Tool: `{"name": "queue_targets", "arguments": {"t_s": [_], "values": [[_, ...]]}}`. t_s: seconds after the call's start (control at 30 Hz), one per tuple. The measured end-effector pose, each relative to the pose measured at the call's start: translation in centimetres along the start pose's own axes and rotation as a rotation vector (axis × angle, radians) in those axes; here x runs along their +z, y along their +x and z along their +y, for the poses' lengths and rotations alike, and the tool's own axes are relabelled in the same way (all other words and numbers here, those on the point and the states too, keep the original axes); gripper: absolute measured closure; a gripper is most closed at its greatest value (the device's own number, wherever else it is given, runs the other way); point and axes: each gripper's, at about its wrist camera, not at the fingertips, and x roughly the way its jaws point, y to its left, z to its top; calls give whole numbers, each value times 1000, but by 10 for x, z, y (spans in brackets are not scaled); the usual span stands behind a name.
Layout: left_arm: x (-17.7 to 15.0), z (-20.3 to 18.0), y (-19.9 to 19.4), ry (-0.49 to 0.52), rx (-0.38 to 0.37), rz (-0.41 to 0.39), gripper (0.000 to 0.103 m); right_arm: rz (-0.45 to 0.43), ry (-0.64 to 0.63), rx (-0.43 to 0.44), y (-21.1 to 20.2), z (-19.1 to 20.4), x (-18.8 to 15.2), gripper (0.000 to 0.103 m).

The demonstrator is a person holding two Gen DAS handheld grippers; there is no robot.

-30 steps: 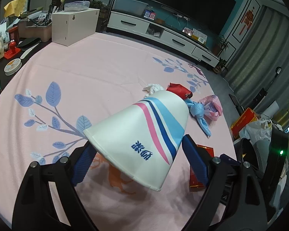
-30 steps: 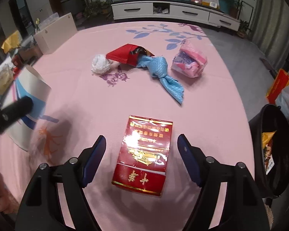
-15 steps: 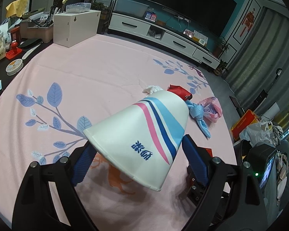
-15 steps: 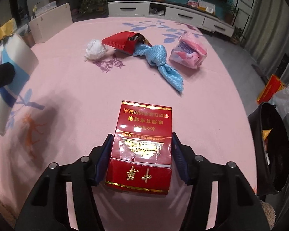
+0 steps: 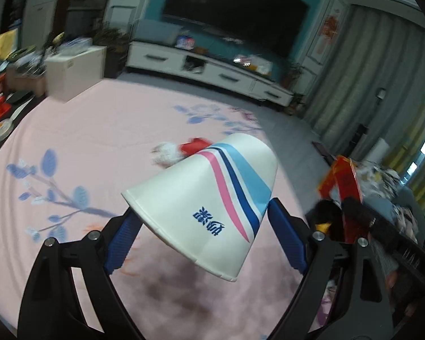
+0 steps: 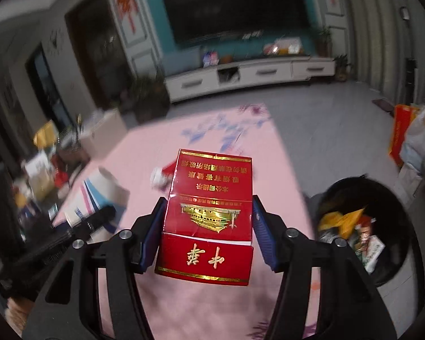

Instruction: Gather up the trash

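Left wrist view: the pink flowered tablecloth (image 5: 79,130) spreads wide and mostly bare ahead and to the left, its far edge meeting grey floor before the white TV cabinet (image 5: 209,70). A white box (image 5: 73,70) stands at the far left edge. A white wad (image 5: 167,153) and a red wrapper (image 5: 194,146) lie mid-cloth. The left gripper (image 5: 204,221) tilts downward above the cloth, its fingers spread wide and pressed on a paper cup (image 5: 209,198) that lies on its side, rim toward the camera.

Right wrist view: the cloth's right edge drops to open floor, where a black trash bin (image 6: 362,226) stands just beside the table, partly filled. The right gripper (image 6: 206,232) angles down, raised clear of the cloth, fingers half closed and clamping a red cigarette box (image 6: 209,209) by its sides.
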Motion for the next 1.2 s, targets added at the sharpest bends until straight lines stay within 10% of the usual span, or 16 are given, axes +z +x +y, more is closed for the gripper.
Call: {"name": "queue_targets", "arguments": {"t_s": [0.4,0.77,1.2], "values": [[-15,-132,12,159,-225,16,15,-199,241,-179,-80,-122,-2,44],[-52,-224,96,240,-351,231,15,-128,463,-193,-64,-212,-27,44],[-85,-256,187,268,-312,410,15,43,610,-277,-19,-260,-49,44]]}}
